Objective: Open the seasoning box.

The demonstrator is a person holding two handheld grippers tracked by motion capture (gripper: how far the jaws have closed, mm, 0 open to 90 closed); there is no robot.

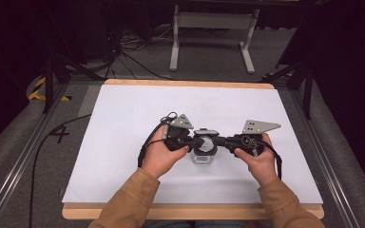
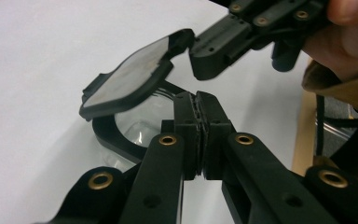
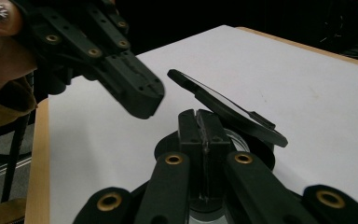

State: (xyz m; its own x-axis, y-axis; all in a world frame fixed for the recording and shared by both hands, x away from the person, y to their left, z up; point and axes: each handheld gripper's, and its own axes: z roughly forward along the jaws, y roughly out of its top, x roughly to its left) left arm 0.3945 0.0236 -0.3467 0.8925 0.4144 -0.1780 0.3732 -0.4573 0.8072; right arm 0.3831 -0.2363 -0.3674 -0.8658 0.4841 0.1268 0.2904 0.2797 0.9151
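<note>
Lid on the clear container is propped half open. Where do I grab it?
Take the lid by its raised free edge, probably from the side away from its low end, which sits at the black rim. It is a thin flat plate held at a tilt, so one finger can go above it and one below.

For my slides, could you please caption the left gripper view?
Left gripper, jaws shut, at the rim of a clear container whose hinged lid stands open beside the right gripper.
</note>
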